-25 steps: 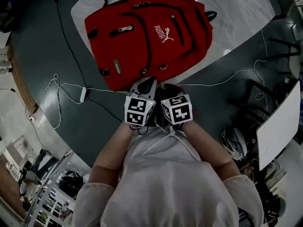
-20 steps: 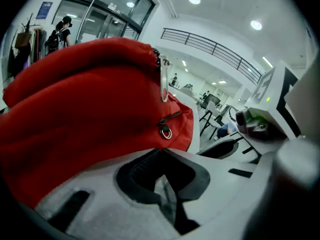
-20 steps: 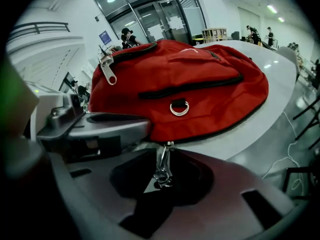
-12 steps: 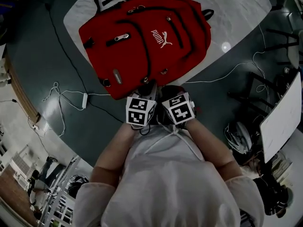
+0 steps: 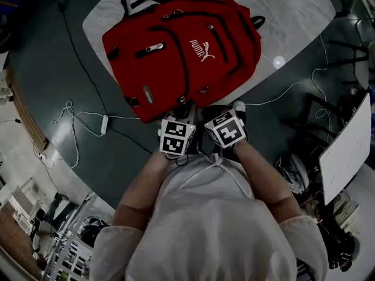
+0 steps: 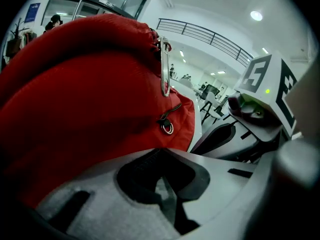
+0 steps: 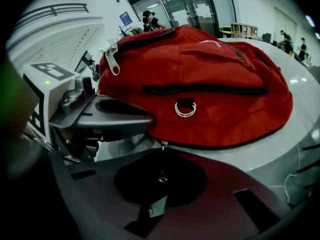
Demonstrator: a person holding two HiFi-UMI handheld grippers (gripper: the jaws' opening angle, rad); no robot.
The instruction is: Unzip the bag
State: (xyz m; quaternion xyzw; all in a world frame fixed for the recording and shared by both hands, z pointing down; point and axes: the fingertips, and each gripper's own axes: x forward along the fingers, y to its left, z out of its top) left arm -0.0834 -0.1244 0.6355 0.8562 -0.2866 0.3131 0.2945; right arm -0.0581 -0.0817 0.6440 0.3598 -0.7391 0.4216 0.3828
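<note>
A red backpack (image 5: 181,45) with black zippers lies flat on a white round table (image 5: 293,10). Both grippers sit side by side at its near edge. My left gripper (image 5: 183,105) is shut, its tips against the bag's red fabric (image 6: 75,94) with nothing seen between them. My right gripper (image 7: 161,154) is shut right under the slider of the bottom seam zipper (image 7: 161,144). A small metal pull (image 7: 161,176) runs from that slider into the dark hollow between its jaws. A long silver pull (image 6: 165,69) hangs from another zipper higher on the bag.
White cables (image 5: 76,107) and a power strip (image 5: 103,122) trail over the dark floor at left. A white board (image 5: 345,157) leans at the right, next to chair legs (image 5: 351,51). The table's near rim (image 7: 280,154) curves away to the right.
The head view has shifted slightly, so the bag sits a bit differently in frame. The right gripper has edged a little right and forward; the left one has barely moved.
</note>
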